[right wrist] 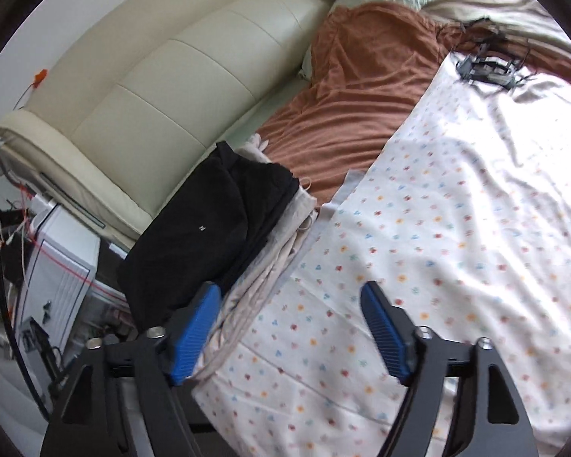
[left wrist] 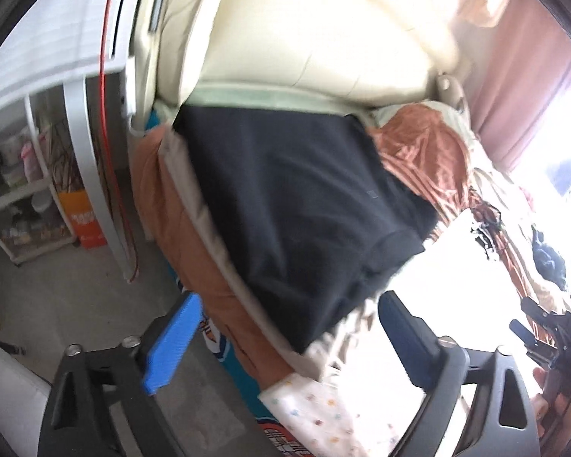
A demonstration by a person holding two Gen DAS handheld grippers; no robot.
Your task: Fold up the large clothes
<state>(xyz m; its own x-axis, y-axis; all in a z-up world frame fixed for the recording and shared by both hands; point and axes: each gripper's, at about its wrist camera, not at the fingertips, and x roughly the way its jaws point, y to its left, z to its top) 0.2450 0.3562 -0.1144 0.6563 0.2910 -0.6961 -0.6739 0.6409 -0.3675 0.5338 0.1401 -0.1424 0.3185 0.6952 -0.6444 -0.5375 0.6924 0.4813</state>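
I count 2 grippers, my left gripper and right gripper | 4 blue fingertips | 1 folded black garment | 1 beige garment under it | 1 orange blanket | 1 dotted sheet | 1 cream headboard

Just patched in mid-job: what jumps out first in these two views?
The black garment, folded, lies at the bed's edge below the cream headboard. Beside it a dotted white sheet is spread over most of the bed, with an orange blanket bunched beyond. Both the left gripper and right gripper have their jaws open, holding nothing.
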